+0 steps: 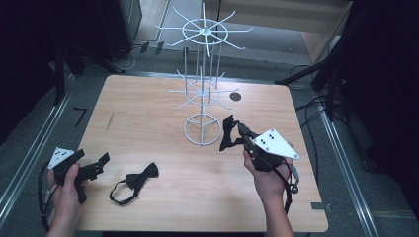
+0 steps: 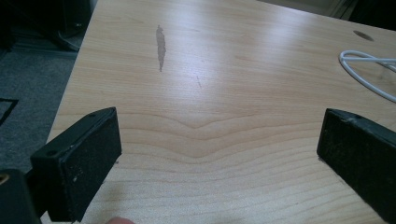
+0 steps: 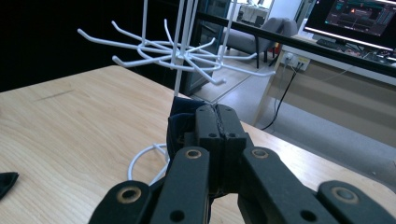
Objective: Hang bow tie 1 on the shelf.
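Note:
My right gripper [image 1: 240,130] is shut on a black bow tie [image 1: 228,133], which hangs from the jaws just right of the white wire rack's ring base [image 1: 202,130]. In the right gripper view the jaws [image 3: 217,122] are pressed together with the dark bow tie [image 3: 180,126] bunched behind them, below the rack's lower ring of hooks [image 3: 177,53]. A second black bow tie [image 1: 140,178] with its strap lies flat on the table near the front. My left gripper [image 1: 95,165] rests at the table's left front corner, open, with only bare wood between its pads [image 2: 81,163].
The wire rack [image 1: 202,34] has two tiers of hooks on a central pole, standing at the table's middle back. A round dark hole [image 1: 235,96] lies right of it. The wooden table [image 1: 148,113] ends at a grey floor with rails and cables.

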Demonstrator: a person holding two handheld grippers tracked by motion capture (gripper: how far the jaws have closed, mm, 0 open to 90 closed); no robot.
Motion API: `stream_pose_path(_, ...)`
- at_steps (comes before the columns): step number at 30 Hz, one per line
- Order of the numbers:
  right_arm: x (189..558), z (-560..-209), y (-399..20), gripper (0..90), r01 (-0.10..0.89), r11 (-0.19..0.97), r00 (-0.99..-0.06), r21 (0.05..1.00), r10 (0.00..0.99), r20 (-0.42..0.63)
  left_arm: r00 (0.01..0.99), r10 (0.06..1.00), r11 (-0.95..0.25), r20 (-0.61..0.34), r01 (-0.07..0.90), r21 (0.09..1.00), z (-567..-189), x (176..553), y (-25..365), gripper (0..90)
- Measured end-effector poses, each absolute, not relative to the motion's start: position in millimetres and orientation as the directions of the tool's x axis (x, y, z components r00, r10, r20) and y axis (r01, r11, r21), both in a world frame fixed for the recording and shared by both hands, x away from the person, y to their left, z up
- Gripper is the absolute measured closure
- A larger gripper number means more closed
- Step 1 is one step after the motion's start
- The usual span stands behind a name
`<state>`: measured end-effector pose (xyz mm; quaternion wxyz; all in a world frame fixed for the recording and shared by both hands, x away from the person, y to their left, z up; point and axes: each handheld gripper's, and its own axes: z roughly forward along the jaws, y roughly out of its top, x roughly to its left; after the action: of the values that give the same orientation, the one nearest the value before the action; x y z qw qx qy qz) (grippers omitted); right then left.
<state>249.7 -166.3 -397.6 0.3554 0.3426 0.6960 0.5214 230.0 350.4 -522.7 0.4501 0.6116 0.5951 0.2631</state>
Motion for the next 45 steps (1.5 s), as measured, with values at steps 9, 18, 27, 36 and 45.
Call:
stream_pose_path(9,256.5,-390.5,-161.0,90.0,0.094,0.222,-0.520,0.970,0.842,-0.143,0.153,0.965,0.114,-0.215,0.492,0.863,-522.7,230.1,350.5,0.2)
stream_pose_path(18,263.9,-381.5,-157.9,90.0,0.087,0.229,-0.534,0.969,0.832,-0.149,0.154,0.964,0.115,-0.216,0.491,0.863,-522.8,230.3,350.5,0.2)
stream_pose_path(27,272.2,-384.5,-157.9,90.0,0.116,0.242,-0.536,0.963,0.832,-0.144,0.151,0.964,0.121,-0.220,0.488,0.865,-523.0,230.5,350.8,0.2)
stream_pose_path(36,283.7,-393.1,-168.9,90.0,0.196,0.226,-0.480,0.954,0.871,-0.108,0.152,0.965,0.115,-0.214,0.490,0.864,-522.8,230.3,350.8,0.2)
stream_pose_path(45,299.1,-388.6,-165.5,90.0,0.229,0.192,-0.434,0.954,0.898,-0.076,0.151,0.964,0.120,-0.219,0.488,0.864,-523.0,230.5,350.6,0.1)
